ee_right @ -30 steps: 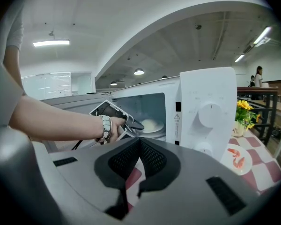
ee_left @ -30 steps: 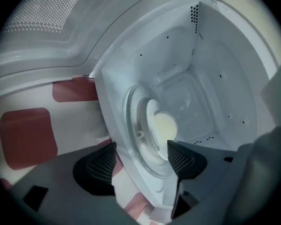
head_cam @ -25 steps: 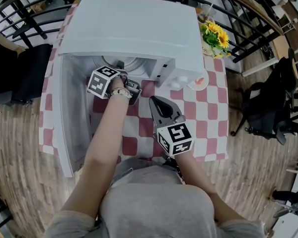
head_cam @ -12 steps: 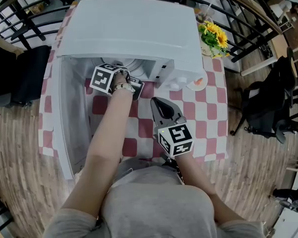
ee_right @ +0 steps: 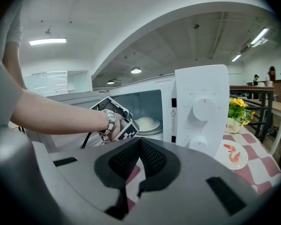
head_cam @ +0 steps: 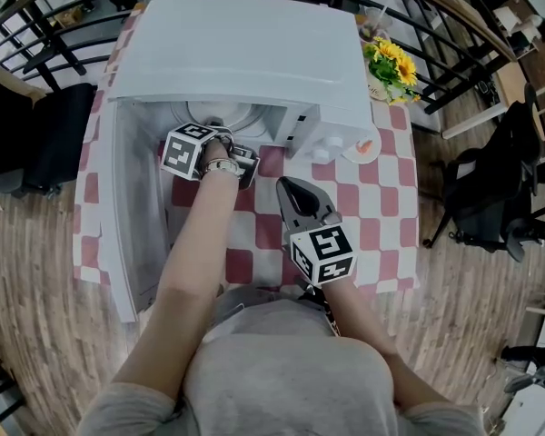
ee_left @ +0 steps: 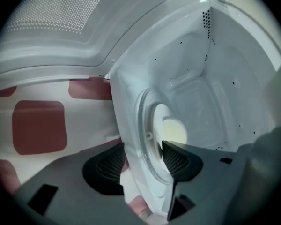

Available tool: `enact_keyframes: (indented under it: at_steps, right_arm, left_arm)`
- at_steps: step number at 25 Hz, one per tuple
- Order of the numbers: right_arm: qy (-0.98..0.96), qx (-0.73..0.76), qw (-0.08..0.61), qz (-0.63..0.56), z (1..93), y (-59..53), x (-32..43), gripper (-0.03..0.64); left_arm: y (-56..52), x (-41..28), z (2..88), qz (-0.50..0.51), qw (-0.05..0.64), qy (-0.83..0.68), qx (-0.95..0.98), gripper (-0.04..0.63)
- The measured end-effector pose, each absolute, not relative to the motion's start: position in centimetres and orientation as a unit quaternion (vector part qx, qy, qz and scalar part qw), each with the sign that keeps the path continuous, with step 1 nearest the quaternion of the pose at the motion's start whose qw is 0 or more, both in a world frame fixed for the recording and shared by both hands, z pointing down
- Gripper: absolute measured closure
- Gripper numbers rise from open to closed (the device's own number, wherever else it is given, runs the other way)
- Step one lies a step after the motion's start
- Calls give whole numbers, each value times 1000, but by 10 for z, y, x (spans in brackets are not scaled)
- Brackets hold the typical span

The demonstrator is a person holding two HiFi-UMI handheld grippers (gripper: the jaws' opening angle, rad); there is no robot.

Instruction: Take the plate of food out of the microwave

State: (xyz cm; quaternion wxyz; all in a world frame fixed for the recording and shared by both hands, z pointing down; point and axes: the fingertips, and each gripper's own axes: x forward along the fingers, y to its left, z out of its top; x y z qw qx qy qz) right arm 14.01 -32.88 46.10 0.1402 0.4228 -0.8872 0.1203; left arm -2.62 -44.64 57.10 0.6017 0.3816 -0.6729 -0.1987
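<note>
The white microwave (head_cam: 245,53) stands open on the checked table, its door (head_cam: 132,225) swung out to the left. Inside lies a white plate (head_cam: 220,113) with a pale mound of food (ee_left: 175,128). My left gripper (ee_left: 143,156) reaches into the mouth of the microwave and its jaws straddle the plate's rim (ee_left: 147,121). They have just been closing, and the pads sit near either side of the rim without visibly pressing. My right gripper (head_cam: 286,184) hovers over the table before the control panel, shut and empty. In the right gripper view the food (ee_right: 147,122) shows behind the left hand.
A small saucer printed with shrimps (head_cam: 363,148) lies by the microwave's right front corner. A pot of sunflowers (head_cam: 392,66) stands behind it. A black chair (head_cam: 490,198) is off the table's right side, and a dark railing runs behind.
The left gripper's marker cube has tilted slightly at the microwave's mouth. Both hands stay where they were.
</note>
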Motion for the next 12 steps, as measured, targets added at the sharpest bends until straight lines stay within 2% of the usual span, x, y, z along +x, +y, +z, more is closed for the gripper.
enact_keyframes:
  at_steps: [12]
  right_arm:
    - [-893, 414, 136, 112, 453, -321, 135, 594]
  left_arm:
    - [-434, -26, 560, -231, 599, -651, 404, 462]
